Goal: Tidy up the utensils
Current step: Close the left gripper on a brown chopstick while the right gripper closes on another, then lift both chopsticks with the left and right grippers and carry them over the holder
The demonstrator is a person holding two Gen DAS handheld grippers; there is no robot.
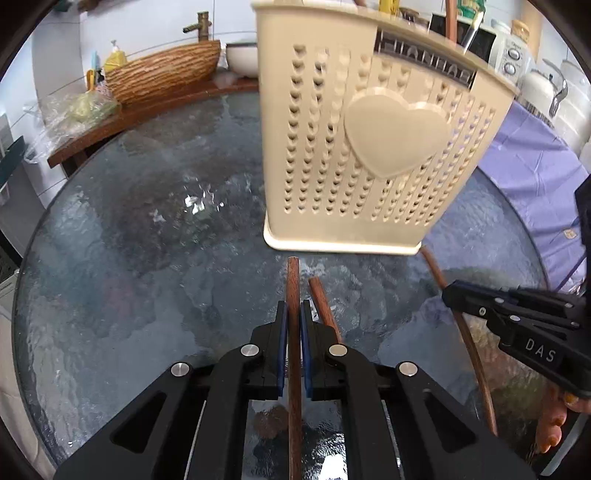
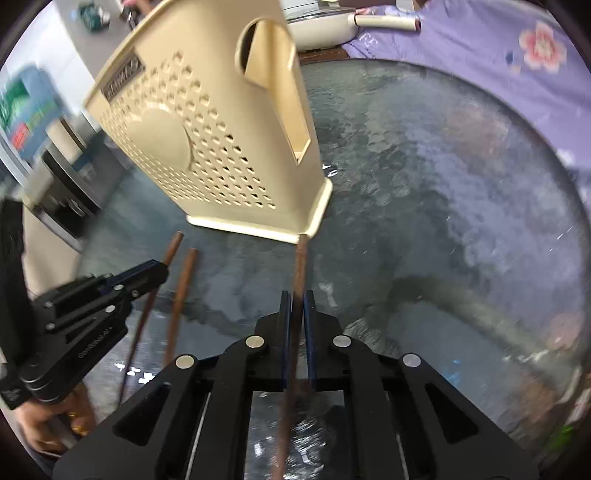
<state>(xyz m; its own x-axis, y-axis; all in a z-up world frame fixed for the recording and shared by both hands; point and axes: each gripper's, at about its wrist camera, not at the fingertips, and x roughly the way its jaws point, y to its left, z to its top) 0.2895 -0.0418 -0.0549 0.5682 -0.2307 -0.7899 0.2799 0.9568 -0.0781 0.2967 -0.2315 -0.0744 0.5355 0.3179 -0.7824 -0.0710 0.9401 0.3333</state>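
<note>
A cream perforated utensil holder [image 1: 369,147] [image 2: 207,140] with a raised heart stands on the round glass table [image 1: 129,240]. Three brown wooden chopsticks lie in front of it, tips toward its base. My left gripper [image 1: 294,306] [image 2: 162,267] is shut on one chopstick [image 1: 293,273] [image 2: 173,247], which runs between the blue pads. A second chopstick [image 1: 317,295] [image 2: 186,273] lies loose just beside it. My right gripper [image 2: 297,295] [image 1: 448,291] is shut on the third chopstick [image 2: 300,266] [image 1: 476,354], whose tip reaches the holder's corner.
A wood-patterned basin [image 1: 166,70] with a faucet and a white bowl [image 1: 242,57] sit on a shelf beyond the table. A purple cloth [image 1: 528,162] [image 2: 480,55] lies along the far side, with a white pan [image 2: 321,26] and appliances [image 1: 513,55]. A person's hand [image 1: 554,424] holds the right gripper.
</note>
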